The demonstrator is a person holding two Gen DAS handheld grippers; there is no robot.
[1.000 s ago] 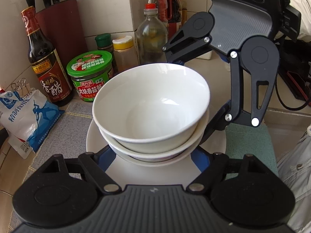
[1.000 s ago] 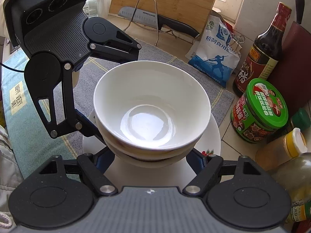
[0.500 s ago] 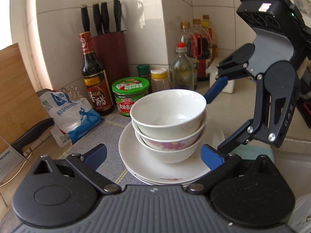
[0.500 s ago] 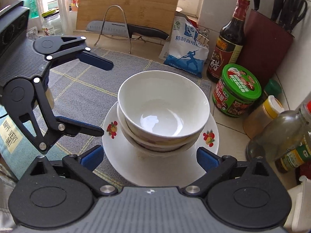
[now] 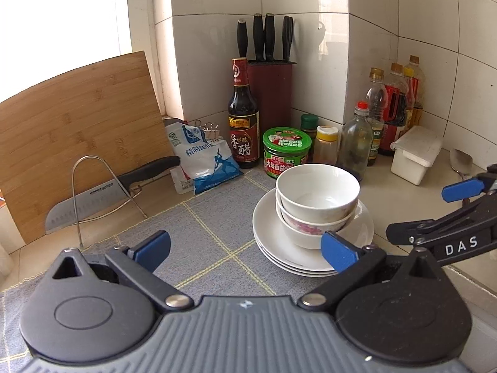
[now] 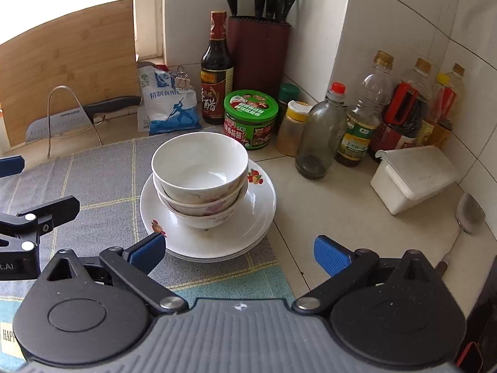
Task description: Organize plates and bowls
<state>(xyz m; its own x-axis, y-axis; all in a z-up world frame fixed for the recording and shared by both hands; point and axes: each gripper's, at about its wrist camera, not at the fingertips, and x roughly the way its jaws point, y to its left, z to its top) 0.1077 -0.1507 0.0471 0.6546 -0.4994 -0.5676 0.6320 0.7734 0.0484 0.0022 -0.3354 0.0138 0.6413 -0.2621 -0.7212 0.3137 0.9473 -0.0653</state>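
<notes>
Crockery sits in one pile at the near right corner of the grey checked cloth mat [image 5: 198, 227], and everything here is placed from that mat. Largest are the white round plates with fruit prints [image 6: 248, 217]: three rims show at the edge, stacked flat, overhanging the mat's right border onto the tiled counter. On them nest three white porcelain bowls [image 6: 198, 168], mouths up, the lower two flower-patterned. With no long axis, the round pile can be approached from any side.

The left gripper [image 5: 245, 248] hangs above the mat, the pile ahead and right of its centre line. The right gripper [image 6: 239, 248] hangs off the mat's right edge, the pile ahead and left. Neither looks clearly nearer. Both have just spread their blue pads wide; nothing lies between them.
</notes>
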